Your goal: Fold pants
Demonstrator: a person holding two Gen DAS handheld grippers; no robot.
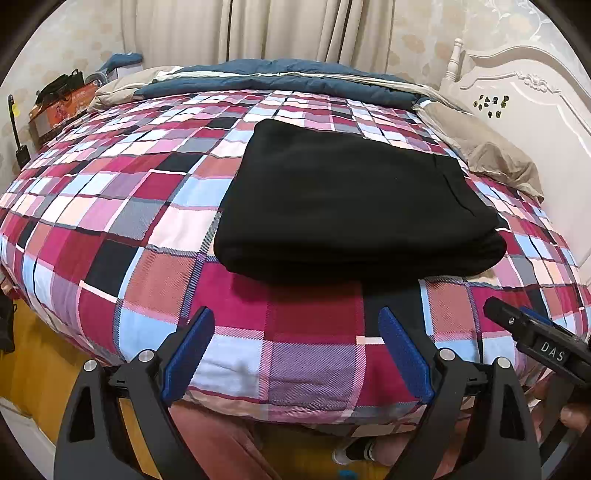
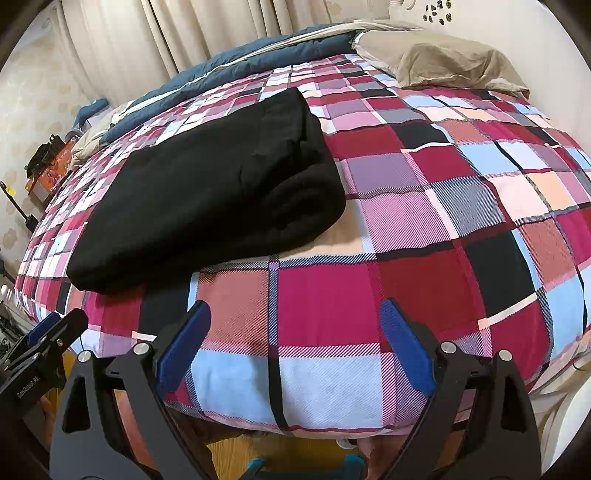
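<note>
Left wrist view: folded black pants (image 1: 354, 199) on plaid bedspread (image 1: 122, 206) (curtains (image 1: 258, 29) behind), both grippers spread, empty.

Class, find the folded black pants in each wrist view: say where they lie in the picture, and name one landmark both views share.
Left wrist view: the folded black pants lie right of centre on the plaid checked bedcover.
Right wrist view: the pants lie left of centre, on the same bedcover.
Shared landmark: the beige crumpled pillow by the white headboard.
</note>
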